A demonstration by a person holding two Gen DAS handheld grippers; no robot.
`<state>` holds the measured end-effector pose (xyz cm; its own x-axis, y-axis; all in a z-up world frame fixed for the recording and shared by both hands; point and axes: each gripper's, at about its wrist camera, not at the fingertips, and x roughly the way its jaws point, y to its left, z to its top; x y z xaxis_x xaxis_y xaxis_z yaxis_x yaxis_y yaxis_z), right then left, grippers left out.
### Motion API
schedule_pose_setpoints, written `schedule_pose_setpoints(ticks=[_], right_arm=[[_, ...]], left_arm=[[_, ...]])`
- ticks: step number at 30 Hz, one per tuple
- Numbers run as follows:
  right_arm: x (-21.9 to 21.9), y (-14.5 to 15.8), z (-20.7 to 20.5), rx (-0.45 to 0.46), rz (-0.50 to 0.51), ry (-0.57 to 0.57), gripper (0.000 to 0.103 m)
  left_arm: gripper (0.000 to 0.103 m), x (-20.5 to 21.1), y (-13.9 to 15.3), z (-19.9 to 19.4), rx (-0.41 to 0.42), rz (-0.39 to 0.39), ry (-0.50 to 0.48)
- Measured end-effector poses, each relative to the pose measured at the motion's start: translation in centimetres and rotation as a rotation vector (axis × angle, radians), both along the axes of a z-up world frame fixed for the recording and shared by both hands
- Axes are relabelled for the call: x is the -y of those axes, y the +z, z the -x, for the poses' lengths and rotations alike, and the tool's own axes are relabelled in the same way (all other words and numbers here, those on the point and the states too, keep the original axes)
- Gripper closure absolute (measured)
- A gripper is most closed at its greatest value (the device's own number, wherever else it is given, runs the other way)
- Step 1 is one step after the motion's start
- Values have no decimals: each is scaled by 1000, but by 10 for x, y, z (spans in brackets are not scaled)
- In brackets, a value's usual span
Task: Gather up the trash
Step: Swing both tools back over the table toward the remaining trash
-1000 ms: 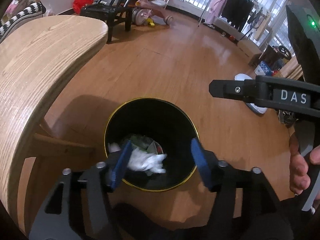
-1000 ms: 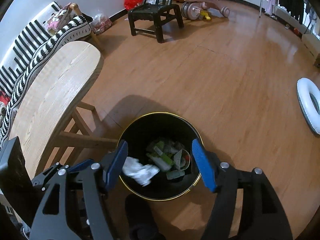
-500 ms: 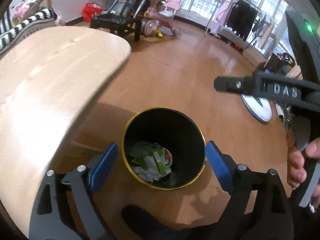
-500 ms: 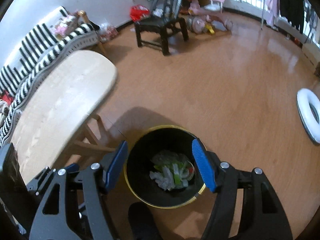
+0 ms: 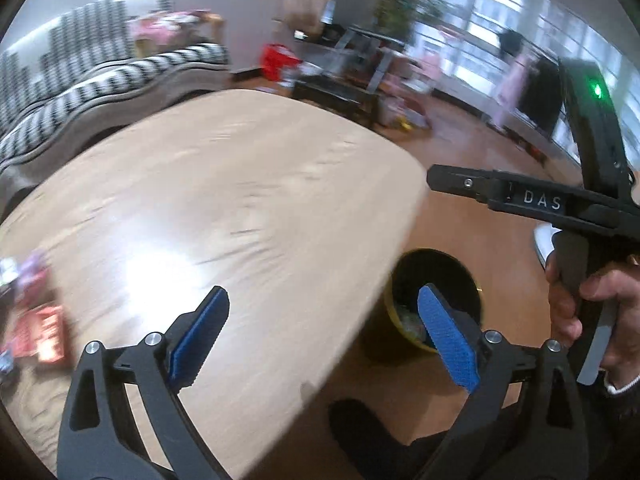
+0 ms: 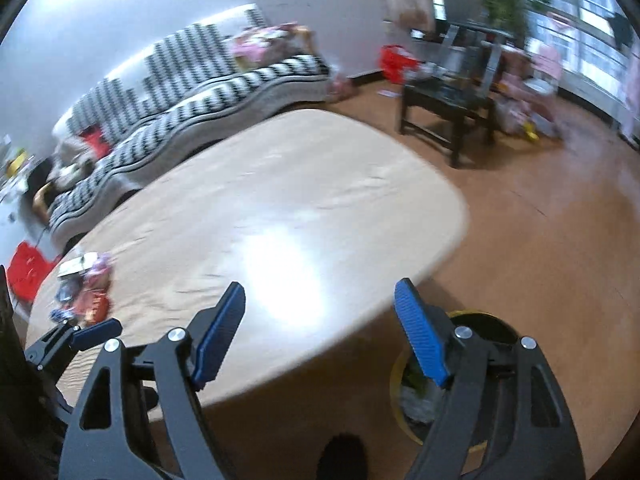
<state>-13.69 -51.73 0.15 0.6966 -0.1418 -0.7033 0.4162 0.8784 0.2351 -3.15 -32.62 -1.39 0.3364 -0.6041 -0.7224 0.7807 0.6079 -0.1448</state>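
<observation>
Both hand-held grippers, left (image 5: 320,332) & right (image 6: 320,328), agape over table (image 5: 240,208); blurry.

My left wrist camera looks forward and down across the wooden table (image 5: 224,216), close above it; my right wrist camera sits just beside it, facing likewise — both share the tabletop, the black trash bin (image 6: 492,328) and the striped sofa (image 6: 192,120).

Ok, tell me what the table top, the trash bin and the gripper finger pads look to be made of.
Table top: pale wood or wood veneer, smooth satin finish; faint grain streaks and a bright glare patch. Trash bin: black inside with a yellow rim; plastic or painted metal, too blurred to tell. Finger pads: blue, finely ribbed, probably rubber or soft plastic, on matte black arms.
</observation>
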Motion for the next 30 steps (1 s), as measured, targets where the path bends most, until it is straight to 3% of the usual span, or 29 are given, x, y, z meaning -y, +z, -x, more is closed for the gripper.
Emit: schedule_pose_setpoints(ticks=[7, 16, 23, 30], right_arm=[[-95, 11, -67, 24, -16, 210, 26], [-211, 6, -132, 2, -22, 454, 25], [-277, -8, -161, -40, 38, 614, 25], [-300, -33, -178, -96, 116, 720, 25]], left_arm=[[10, -118, 15, -32, 45, -3, 180], [9, -259, 3, -50, 84, -71, 382], [9, -302, 1, -68, 95, -87, 441], [9, -307, -18, -105, 161, -173, 383]])
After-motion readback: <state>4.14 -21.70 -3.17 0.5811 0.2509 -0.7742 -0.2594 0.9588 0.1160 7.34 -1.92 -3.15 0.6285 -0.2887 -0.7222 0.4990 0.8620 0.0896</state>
